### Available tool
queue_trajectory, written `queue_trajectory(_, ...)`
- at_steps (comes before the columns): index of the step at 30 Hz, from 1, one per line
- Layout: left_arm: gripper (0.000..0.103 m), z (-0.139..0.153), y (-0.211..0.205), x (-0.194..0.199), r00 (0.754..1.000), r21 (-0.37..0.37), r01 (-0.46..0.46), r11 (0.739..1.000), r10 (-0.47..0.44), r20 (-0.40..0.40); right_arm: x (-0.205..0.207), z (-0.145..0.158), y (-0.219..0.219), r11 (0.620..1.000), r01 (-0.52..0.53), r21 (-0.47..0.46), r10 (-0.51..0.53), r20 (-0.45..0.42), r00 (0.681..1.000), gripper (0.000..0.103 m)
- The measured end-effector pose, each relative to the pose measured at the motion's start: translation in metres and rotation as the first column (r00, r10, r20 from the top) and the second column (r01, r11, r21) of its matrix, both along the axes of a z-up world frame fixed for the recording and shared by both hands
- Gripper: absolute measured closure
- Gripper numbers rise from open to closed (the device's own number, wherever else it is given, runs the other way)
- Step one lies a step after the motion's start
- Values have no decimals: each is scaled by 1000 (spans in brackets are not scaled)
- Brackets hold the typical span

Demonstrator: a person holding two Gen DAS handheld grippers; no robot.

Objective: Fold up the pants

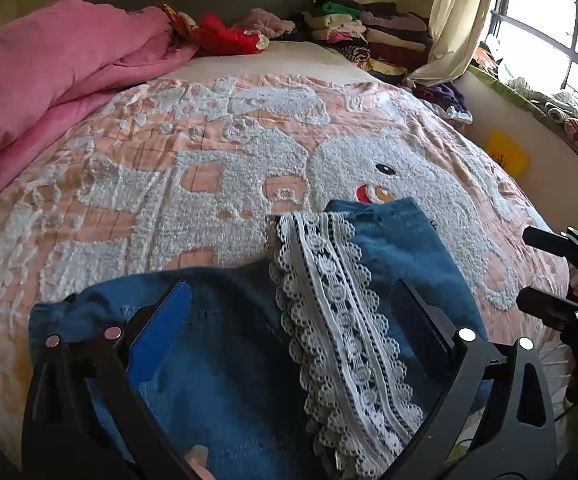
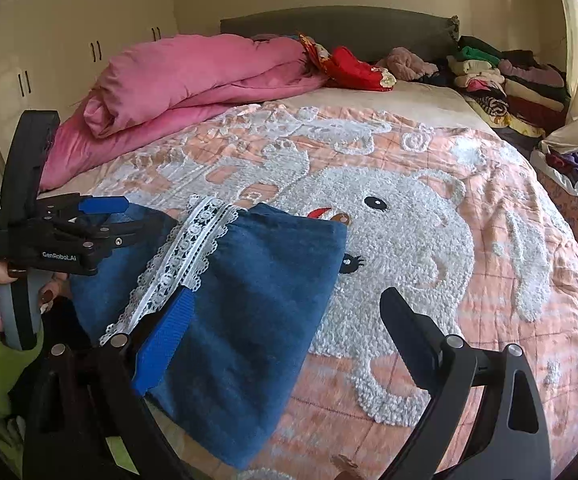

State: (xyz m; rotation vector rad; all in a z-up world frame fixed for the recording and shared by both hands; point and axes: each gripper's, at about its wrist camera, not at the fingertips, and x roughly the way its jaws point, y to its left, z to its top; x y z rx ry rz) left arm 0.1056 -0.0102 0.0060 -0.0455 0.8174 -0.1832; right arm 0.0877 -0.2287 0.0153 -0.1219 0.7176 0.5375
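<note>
Blue denim pants with a white lace trim strip lie folded at the near edge of the bed's peach quilt with its white elephant. Both the left gripper and the right gripper have their jaws released wide, holding nothing. One fold looks laid; next seems to call for regripping an end to halve it again.

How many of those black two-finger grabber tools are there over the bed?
2. The left gripper hovers open above the folded blue pants with white lace trim; the right gripper hangs open beside it, over the pants' edge and the elephant bedspread.
</note>
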Motion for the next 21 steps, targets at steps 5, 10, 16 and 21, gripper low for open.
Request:
queue_trajectory(5, 10, -2, 2, -11, 1000, -15, -3, 1000, 2, -32, -13, 2, -2, 1000, -13, -2, 13, 3, 1000, 10)
queue_trajectory(10, 10, -2, 7, -31, 999, -17, -18, 1000, 17, -50, -29, 2, -2, 999, -40, -3, 40, 5, 999, 10)
queue_trajectory(16, 12, -13, 9, -56, 993, -90, 2, 996, -12, -118, -39, -7, 5, 997, -78, -8, 78, -24, 997, 10)
queue_trajectory(21, 41, -30, 5, -66, 977, -179, 27, 984, -63, -202, -43, -13, 8, 996, -91, -4, 91, -40, 995, 10)
